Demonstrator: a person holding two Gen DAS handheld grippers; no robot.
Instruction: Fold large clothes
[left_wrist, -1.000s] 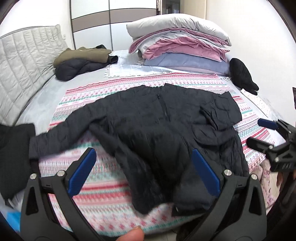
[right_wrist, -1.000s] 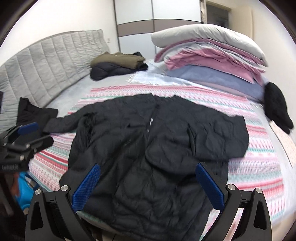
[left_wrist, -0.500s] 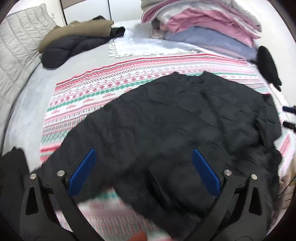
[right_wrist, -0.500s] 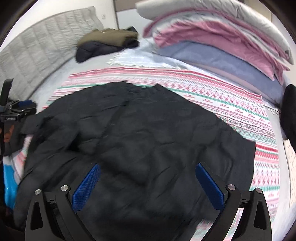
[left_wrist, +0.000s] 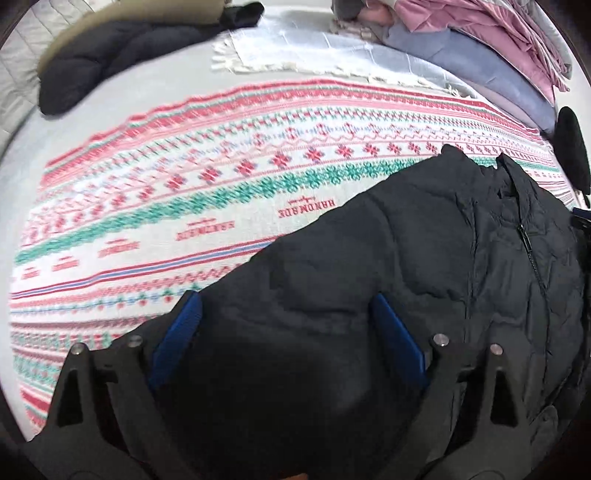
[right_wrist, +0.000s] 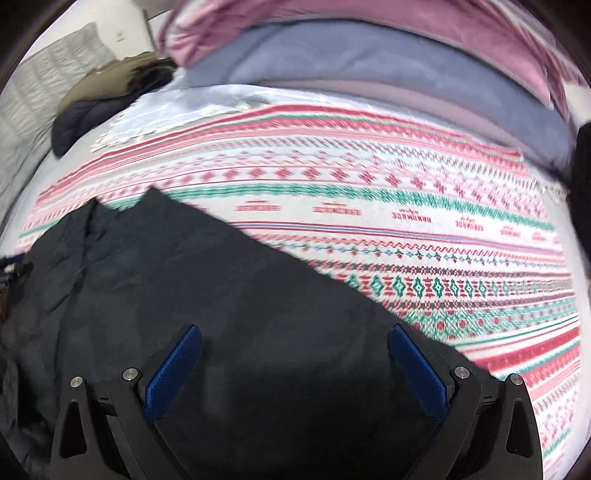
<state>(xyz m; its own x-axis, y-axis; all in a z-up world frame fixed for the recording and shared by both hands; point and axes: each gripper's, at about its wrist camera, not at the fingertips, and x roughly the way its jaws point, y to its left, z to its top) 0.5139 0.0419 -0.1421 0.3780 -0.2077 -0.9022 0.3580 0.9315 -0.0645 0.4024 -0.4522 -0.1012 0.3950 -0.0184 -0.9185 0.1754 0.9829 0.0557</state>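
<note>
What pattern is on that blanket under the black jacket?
The blanket has red, pink and green snowflake stripes on white; clearest in the left wrist view.

Black quilted jacket (left_wrist: 424, 266) lies spread flat, front up, zipper visible near its collar; it fills the lower part of my views.

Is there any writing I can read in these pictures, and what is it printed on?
"HANDMADE": red letters, upside down to the camera, woven repeatedly into the patterned blanket; clearest beside the black jacket.
A small script line by each word: too small to read.
The same row in the right wrist view: too blurred to read.
No other text shows.
</note>
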